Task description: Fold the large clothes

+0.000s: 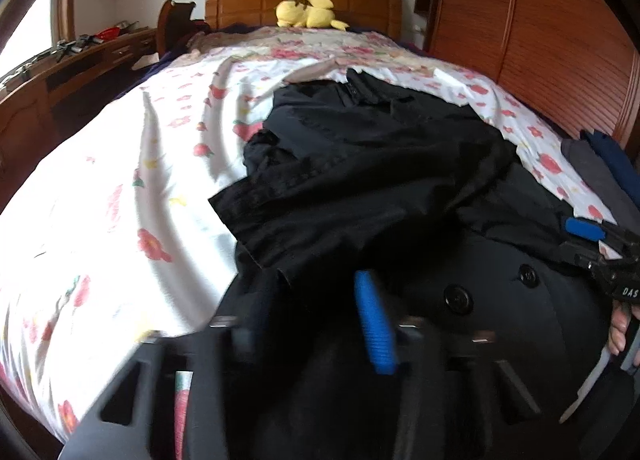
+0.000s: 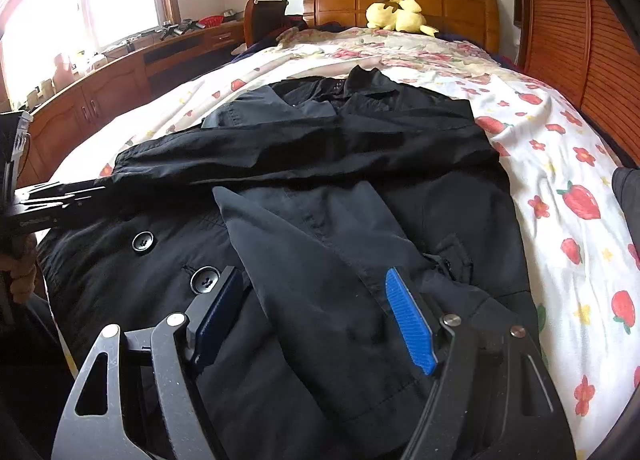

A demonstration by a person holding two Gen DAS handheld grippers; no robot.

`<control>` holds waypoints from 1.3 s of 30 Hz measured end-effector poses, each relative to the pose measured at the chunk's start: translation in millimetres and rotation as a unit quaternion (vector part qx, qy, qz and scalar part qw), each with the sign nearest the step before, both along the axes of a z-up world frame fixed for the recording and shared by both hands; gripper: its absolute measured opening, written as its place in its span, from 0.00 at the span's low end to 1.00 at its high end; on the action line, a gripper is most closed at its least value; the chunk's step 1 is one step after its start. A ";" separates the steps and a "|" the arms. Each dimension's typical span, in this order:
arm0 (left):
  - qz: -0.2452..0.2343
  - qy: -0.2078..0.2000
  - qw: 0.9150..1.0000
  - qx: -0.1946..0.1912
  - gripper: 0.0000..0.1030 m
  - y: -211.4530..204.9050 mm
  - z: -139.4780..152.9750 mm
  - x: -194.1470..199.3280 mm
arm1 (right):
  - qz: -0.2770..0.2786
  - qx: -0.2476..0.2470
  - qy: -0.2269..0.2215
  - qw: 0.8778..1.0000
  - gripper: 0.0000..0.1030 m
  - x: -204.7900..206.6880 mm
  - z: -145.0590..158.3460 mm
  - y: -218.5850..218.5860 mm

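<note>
A large black buttoned cotton coat (image 2: 320, 188) sprawls mid-frame on the strawberry-print bedsheet (image 2: 560, 180); right gripper (image 2: 320, 320) spread over its hem, left gripper (image 1: 312, 332) apparently open too; soft, bulky, best pinched at hem corners.

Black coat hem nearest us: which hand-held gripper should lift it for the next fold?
Right, probably. The right hand-held gripper is open with the black coat fabric between its fingers; the left hand-held gripper is blurred, its state unclear.

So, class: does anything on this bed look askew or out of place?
Yes. The black coat lies rumpled, one sleeve flung crosswise over its body. A yellow plush toy sits by the headboard, unrelated to folding.
</note>
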State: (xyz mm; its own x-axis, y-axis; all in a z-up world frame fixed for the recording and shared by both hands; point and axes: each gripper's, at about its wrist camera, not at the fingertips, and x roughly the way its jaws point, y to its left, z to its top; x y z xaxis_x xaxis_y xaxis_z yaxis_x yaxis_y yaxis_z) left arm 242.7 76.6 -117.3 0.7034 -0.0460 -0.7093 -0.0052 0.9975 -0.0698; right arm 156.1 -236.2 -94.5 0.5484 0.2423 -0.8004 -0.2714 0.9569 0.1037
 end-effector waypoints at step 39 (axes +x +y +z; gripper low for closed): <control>0.020 -0.031 0.999 0.026 0.45 14.5 28.1 -104.6 | 0.079 0.031 -0.007 0.996 0.73 32.4 0.1 94.5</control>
State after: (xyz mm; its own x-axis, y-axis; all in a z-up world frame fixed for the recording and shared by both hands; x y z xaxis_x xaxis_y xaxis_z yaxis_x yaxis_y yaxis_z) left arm 138.1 91.1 -89.2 0.7470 0.0200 -0.6645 -0.0432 0.9989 -0.0185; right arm 188.4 -141.7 -94.5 0.5101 0.3747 -0.7743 -0.4198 0.8941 0.1561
